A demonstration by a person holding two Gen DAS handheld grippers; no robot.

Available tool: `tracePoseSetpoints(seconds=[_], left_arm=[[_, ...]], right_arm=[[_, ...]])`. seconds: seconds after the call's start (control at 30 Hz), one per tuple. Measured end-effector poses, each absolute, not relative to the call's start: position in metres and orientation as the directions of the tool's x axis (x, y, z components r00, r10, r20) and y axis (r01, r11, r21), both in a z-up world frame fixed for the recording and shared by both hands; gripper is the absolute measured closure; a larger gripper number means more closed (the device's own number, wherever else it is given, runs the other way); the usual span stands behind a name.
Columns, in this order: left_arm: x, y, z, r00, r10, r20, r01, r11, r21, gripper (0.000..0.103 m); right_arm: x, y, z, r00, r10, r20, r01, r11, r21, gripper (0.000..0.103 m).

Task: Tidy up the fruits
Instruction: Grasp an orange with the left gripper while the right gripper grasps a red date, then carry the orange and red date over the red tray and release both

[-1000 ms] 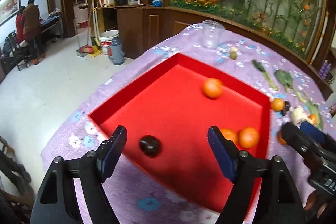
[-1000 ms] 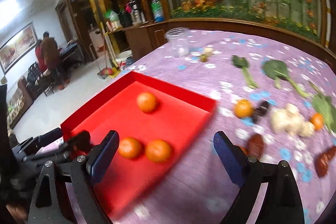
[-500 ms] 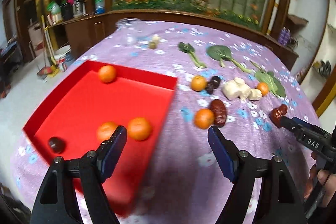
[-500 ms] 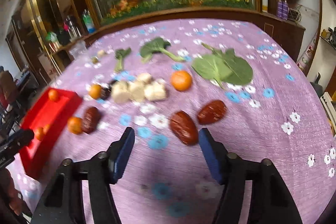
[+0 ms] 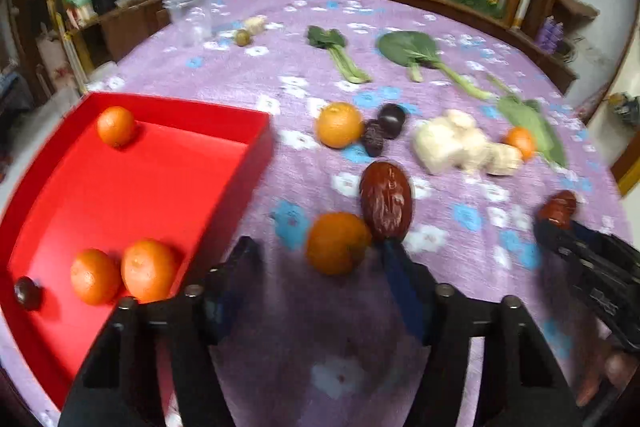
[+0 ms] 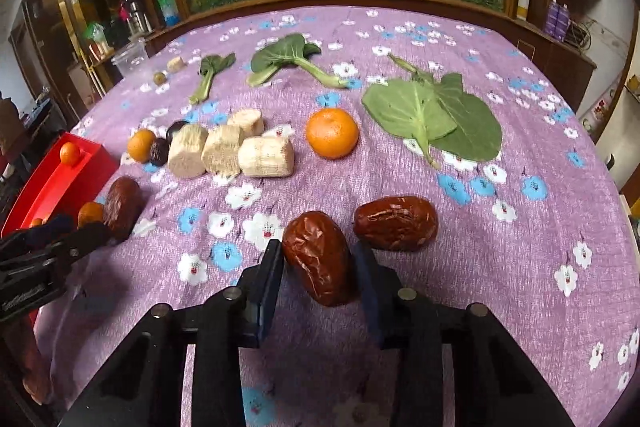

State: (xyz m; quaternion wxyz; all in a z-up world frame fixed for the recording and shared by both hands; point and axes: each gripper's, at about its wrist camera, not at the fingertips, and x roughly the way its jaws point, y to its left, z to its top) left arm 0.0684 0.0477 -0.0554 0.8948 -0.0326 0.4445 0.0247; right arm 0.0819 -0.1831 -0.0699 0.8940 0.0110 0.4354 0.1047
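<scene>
Since half a second ago, the right tool [image 6: 318,267] has been brought down over a red date [image 6: 320,263], which is now seen between its fingers; the jaws are narrowed around it, though whether the pads actually press it cannot be told. A second date [image 6: 395,223] lies just beside. The left tool [image 5: 320,259] has been swung lower toward an orange [image 5: 337,243] on the purple counter [image 5: 460,307], its jaws apart and the orange between the fingertips, apparently untouched in the blurred view. The red tray [image 5: 120,187], at the counter's left, is seen holding three oranges and a dark fruit.
</scene>
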Motion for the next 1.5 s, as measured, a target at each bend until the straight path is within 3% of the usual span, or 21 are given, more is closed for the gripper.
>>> tracePoseSetpoints(seconds=[0.07, 0.13, 1.0, 1.33, 1.5], left_arm=[[0.071, 0.047, -0.055, 0.613, 0.020, -0.790, -0.060, 0.998, -0.021, 0.057], [0.070, 0.047, -0.055, 0.612, -0.029, -0.790, -0.026, 0.998, -0.056, 0.074], [0.006, 0.059, -0.040, 0.650, -0.139, -0.747, 0.052, 0.989, -0.139, 0.075], [-0.018, 0.078, -0.019, 0.696, -0.214, -0.685, 0.094, 0.974, -0.209, 0.075], [-0.032, 0.093, -0.008, 0.730, -0.158, -0.665, 0.031, 0.979, -0.199, 0.075]], right_arm=[[0.080, -0.183, -0.070, 0.599, 0.199, -0.775, -0.181, 0.977, 0.112, 0.065], [0.079, -0.184, -0.070, 0.603, 0.201, -0.772, -0.182, 0.977, 0.113, 0.065], [0.044, -0.179, -0.065, 0.614, 0.206, -0.762, -0.186, 0.976, 0.113, 0.071], [0.028, -0.170, -0.053, 0.635, 0.239, -0.735, -0.213, 0.968, 0.131, 0.071], [0.017, -0.146, -0.040, 0.640, 0.292, -0.711, -0.268, 0.952, 0.150, 0.071]])
